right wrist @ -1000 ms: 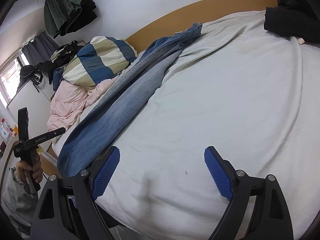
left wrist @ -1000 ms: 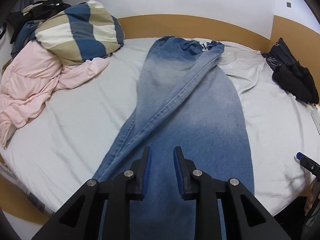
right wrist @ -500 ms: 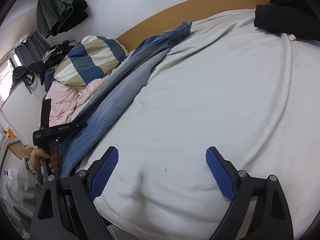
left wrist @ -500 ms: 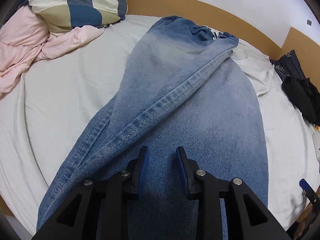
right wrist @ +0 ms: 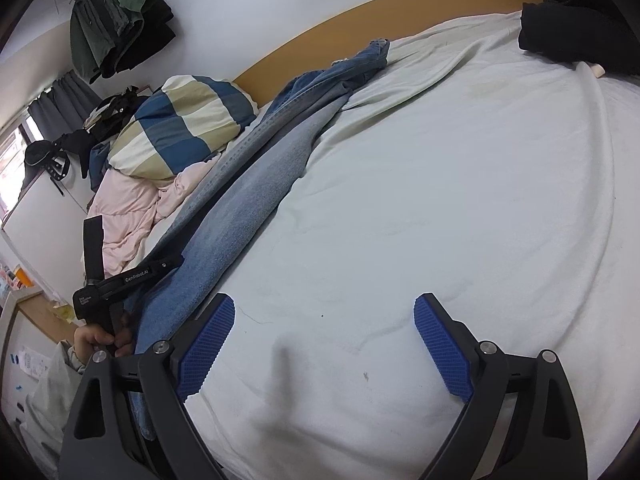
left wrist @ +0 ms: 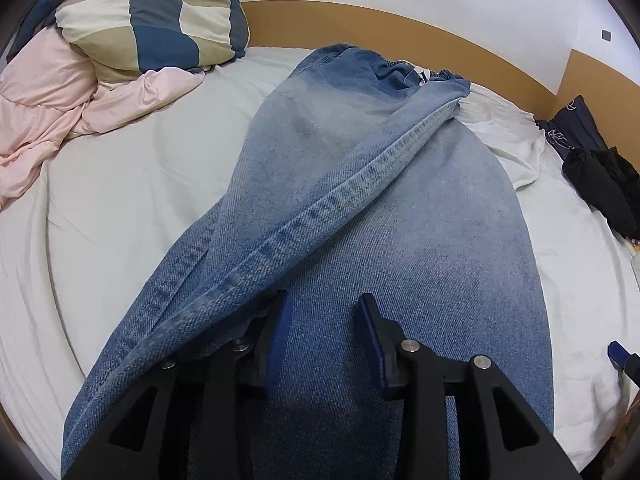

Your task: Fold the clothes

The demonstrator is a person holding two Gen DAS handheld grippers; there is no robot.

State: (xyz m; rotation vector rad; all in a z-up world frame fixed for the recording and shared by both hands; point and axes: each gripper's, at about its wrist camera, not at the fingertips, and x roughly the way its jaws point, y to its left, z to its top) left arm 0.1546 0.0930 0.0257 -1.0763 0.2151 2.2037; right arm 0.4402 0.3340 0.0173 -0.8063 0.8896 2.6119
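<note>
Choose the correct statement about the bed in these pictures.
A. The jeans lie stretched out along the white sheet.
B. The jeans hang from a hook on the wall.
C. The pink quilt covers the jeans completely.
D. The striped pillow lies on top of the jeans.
A: the jeans lie lengthwise on the white sheet, while the striped pillow and pink quilt sit beside them, off the denim.
</note>
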